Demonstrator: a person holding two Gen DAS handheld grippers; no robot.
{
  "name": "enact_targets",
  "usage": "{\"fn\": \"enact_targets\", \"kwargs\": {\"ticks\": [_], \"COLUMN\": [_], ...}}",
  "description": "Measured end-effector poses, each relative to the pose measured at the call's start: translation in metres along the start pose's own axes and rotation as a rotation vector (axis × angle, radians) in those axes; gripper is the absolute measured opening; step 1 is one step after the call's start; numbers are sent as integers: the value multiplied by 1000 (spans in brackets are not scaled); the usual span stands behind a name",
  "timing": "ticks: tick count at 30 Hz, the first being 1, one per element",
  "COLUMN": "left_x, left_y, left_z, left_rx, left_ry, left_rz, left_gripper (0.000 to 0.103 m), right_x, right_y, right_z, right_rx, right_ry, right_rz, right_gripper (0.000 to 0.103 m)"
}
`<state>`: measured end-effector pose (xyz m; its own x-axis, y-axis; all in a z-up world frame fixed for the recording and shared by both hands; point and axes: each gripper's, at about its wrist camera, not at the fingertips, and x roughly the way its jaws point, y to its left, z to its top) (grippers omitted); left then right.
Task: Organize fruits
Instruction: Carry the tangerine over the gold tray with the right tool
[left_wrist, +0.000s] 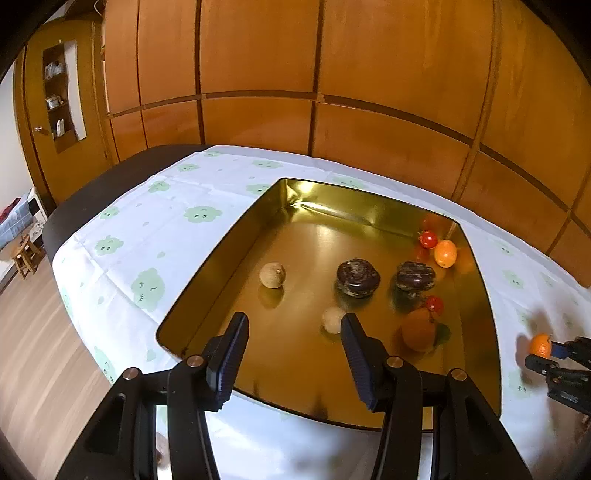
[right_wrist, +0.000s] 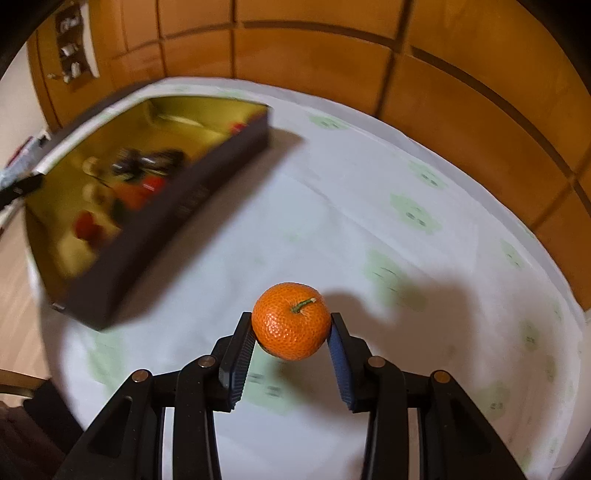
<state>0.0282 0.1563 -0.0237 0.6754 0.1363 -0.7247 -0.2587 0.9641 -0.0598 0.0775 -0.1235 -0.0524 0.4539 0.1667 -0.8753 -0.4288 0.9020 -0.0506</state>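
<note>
We see the right gripper (right_wrist: 291, 323) clenched on a mandarin (right_wrist: 291, 326), both pads pressed against its sides, its green stem facing up. The fruit hangs above the white tablecloth (right_wrist: 332, 206) with green prints, its shadow lying on the cloth below, and it is well apart from the gold tray (right_wrist: 155, 229), off the tray's dark outer wall.

The left gripper (left_wrist: 293, 326) stands released, its jaws apart with nothing between them, poised over the near end of the tray (left_wrist: 229, 240). Just beyond its right fingertip, on the tray floor, lies a small pale fruit (left_wrist: 332, 320). Further in, toward the tray's middle, sit a tan round fruit (left_wrist: 272, 274) and two dark wrinkled fruits (left_wrist: 357, 277) (left_wrist: 415, 279). Along the tray's right side rest an orange fruit with a leaf (left_wrist: 419, 329), a red cherry tomato (left_wrist: 434, 304), then another red one (left_wrist: 427, 239) touching an orange one (left_wrist: 445, 253) near the far corner.
</note>
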Motion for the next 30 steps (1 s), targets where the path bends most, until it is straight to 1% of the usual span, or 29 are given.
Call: {"fn": "enact_targets", "kwargs": {"ticks": [6, 10, 13, 21, 23, 27, 30], "left_x": [-1, -2, -2, -5, -6, -7, -7], "left_y": [-3, -6, -7, -6, -4, 0, 4], "left_z": [0, 0, 0, 1, 1, 1, 0], "left_rx": [9, 13, 16, 33, 31, 30, 23], "left_ry": [-2, -1, -7, -28, -32, -38, -40], "left_rz": [-10, -13, -12, -4, -1, 1, 3], "left_gripper": [53, 53, 53, 53, 53, 53, 53], "right_x": [-24, -33, -36, -32, -30, -21, -16], "right_y": [43, 66, 79, 120, 129, 147, 153], "right_z": [20, 29, 34, 45, 47, 49, 49], "right_rx": [-49, -80, -87, -136, -144, -176, -180], "right_ry": [-86, -120, -128, -115, -111, -102, -87], "right_rz": [108, 162, 192, 215, 209, 163, 150], "right_gripper": [40, 40, 40, 40, 40, 40, 40]}}
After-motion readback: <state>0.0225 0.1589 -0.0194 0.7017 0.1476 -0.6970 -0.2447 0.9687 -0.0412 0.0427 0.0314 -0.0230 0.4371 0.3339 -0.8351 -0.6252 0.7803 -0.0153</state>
